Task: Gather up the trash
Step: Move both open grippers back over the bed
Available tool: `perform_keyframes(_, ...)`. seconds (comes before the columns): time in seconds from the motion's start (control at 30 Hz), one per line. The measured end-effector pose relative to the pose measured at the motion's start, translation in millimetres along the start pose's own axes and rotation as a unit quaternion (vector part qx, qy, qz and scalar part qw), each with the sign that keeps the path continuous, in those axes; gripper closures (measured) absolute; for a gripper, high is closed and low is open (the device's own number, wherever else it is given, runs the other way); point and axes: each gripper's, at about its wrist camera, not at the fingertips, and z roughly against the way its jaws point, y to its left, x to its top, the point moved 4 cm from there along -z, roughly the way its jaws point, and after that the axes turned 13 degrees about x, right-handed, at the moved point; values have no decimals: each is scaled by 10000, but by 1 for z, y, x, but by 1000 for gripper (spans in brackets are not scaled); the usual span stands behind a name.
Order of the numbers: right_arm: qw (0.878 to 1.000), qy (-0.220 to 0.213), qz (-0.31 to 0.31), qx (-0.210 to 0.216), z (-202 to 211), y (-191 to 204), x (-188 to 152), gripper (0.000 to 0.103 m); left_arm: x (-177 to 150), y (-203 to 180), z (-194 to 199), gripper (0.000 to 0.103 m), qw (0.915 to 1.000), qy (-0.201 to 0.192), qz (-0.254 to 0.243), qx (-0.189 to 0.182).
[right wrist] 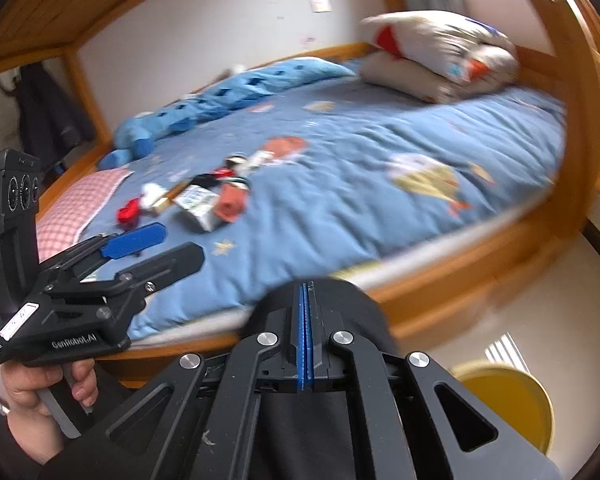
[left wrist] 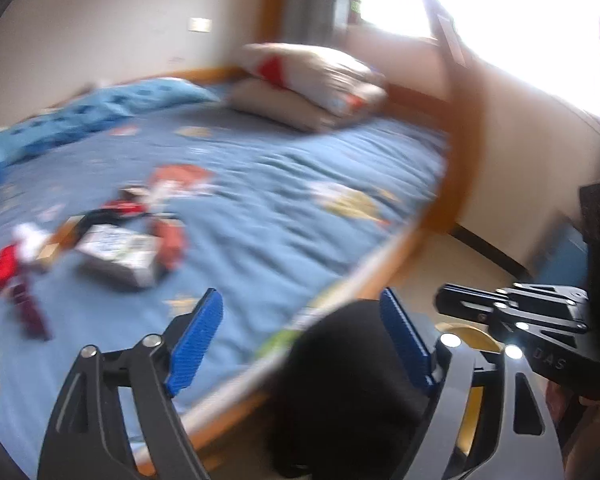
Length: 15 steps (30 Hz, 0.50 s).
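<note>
Your left gripper (left wrist: 300,344) hangs wide and empty, right gripper (right wrist: 305,336) pressed shut on nothing, both short of the bed (right wrist: 480,248); the trash pile (right wrist: 204,196) lies mid-quilt, presumably awaiting pickup.

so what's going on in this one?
A person holds a gripper in each hand over a bed, collecting trash. The left gripper has its jaws open and empty; the right gripper has its jaws shut with nothing visible between them. A pile of litter, cartons and wrappers, lies untouched on the blue cover. A yellow bin stands on the floor beside the bed.
</note>
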Motion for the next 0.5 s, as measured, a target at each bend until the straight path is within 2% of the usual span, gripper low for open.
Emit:
perform_keyframes(0.07,9996,-18,223,195,-17,18,10,91,1,34,6,12,9984,-118,321,461)
perform_keyframes(0.1,9992,-36,303,273,-22,25,13,84,2,49,8,11,9969,-148,444,633)
perform_keyframes(0.17,9974,-123,520,484,-37,45,23,76,0,77,12,11,9930,-180,686,939)
perform_keyframes(0.3,9938,-204,726,821,-59,74,35,57,-6,127,23,11,9815,-146,1066,1583)
perform_keyframes(0.33,9921,-225,786,955,-66,83,40,55,-8,135,25,11,9791,-138,1123,1692)
perform_keyframes(0.43,9897,-338,937,1026,-80,98,47,36,-12,157,32,10,9718,-137,1303,1959)
perform_keyframes(0.5,9880,-332,1072,1063,-90,107,53,35,-14,168,34,9,9674,-130,1420,2092)
